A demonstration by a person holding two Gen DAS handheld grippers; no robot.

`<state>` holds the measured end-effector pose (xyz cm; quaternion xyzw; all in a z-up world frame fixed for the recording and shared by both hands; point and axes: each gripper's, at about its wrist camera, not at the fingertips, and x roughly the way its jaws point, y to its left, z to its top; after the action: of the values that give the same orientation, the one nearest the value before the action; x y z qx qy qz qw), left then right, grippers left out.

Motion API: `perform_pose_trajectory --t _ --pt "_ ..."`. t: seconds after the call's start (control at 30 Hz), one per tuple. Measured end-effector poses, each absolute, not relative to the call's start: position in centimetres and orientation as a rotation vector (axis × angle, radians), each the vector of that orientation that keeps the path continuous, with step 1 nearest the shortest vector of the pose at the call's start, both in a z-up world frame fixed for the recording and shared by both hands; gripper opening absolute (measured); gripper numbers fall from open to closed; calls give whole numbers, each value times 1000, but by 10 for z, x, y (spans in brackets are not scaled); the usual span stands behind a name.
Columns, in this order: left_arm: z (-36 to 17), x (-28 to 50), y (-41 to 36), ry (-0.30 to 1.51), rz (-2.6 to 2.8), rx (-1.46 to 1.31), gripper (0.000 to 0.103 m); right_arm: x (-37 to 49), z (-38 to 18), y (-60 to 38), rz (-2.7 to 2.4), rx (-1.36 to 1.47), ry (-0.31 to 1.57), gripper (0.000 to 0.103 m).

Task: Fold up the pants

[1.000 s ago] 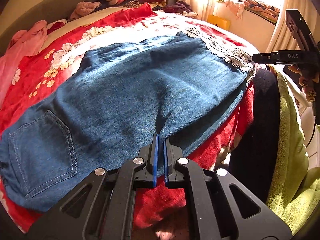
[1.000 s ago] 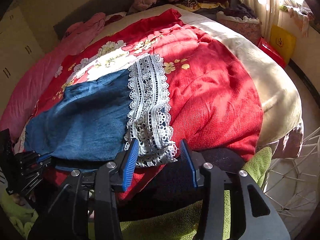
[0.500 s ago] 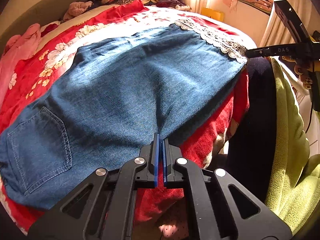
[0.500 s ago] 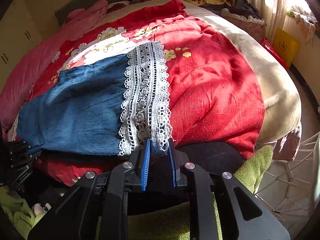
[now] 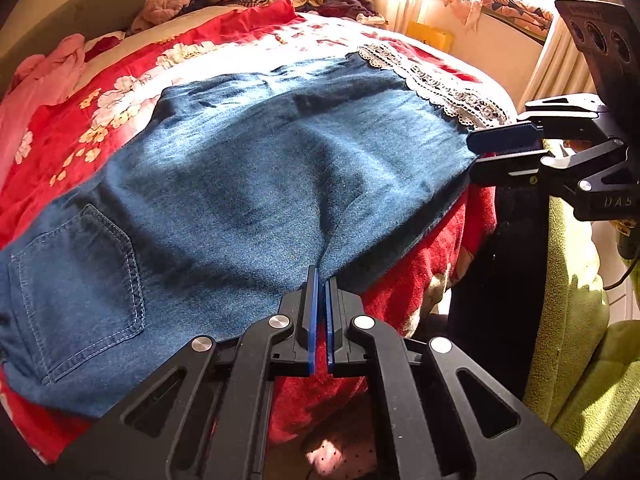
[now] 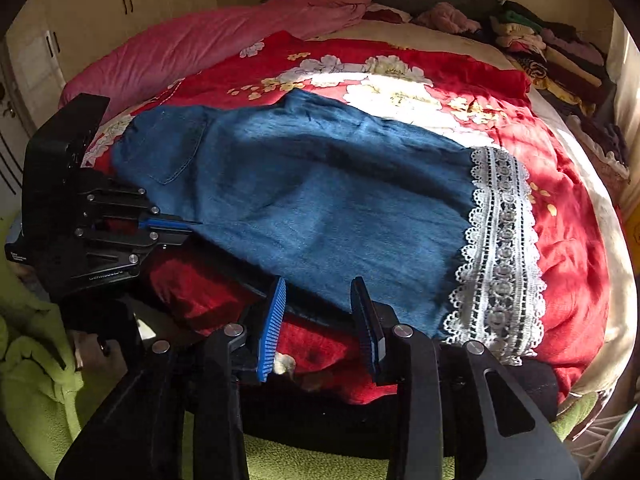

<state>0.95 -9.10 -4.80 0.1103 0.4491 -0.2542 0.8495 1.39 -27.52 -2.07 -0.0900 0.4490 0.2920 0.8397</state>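
While its blue pads clamp the near edge of the blue denim pants, the left gripper shows no gap between its jaws, with the cloth drawn up into a ridge at the pinch. Seen from the right wrist, that same left gripper bites the fabric's near edge beside the back pocket. The right gripper has just been opening again; its ribbed blue pads stand apart, astride the near edge of the leg, and do not press on it. From the left wrist, the right gripper meets the garment at the corner next to the white lace hem.

The pants lie flat on a red floral bedspread, long axis running across the bed, waist and stitched pocket toward the left gripper, lace-trimmed cuff toward the right. The denim is slightly rumpled, with shallow folds catching sunlight. Beyond it lie a pink quilt and stacked folded clothes.
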Motion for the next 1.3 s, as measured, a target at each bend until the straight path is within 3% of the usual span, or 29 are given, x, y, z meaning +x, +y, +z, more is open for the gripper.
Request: perform_pose_trajectory --t 0.17,0.27,0.3,0.37,0.6,0.63,0.7,0.73,0.77,0.8,0.83,1.13,1.3 --pt "-53 11 -94 961 -534 244 0 17 -30 -247 681 -288 970 33" --pt "-51 10 -93 958 -538 242 0 21 -46 -233 651 -404 1000 42" --pt "-50 9 -94 957 -541 247 0 23 -52 -231 640 -428 1017 39" --pt "-51 8 -96 961 -547 255 0 23 -58 -233 656 -435 1043 0" --pt "-59 4 -90 1007 -582 233 7 25 -57 -257 657 -333 1088 0" --pt "-57 2 -88 1003 -586 231 9 24 -49 -263 673 -293 1068 0" --pt "-47 -4 -82 985 -599 213 37 23 -32 -276 687 -230 1018 2" --pt "-42 -6 -77 970 -596 198 44 24 -24 -283 675 -208 994 9" --pt "-35 -7 -68 949 -574 172 57 27 -16 -292 651 -184 971 23" --pt "-29 -5 -59 931 -543 143 68 29 -12 -299 625 -162 952 30" --pt "-25 -2 -49 915 -500 114 70 33 -9 -307 596 -144 941 36" --pt "-37 42 45 924 27 74 71 66 -41 -344 402 -117 1084 42" --pt "-42 49 46 926 27 81 71 59 -44 -345 409 -140 1087 42"
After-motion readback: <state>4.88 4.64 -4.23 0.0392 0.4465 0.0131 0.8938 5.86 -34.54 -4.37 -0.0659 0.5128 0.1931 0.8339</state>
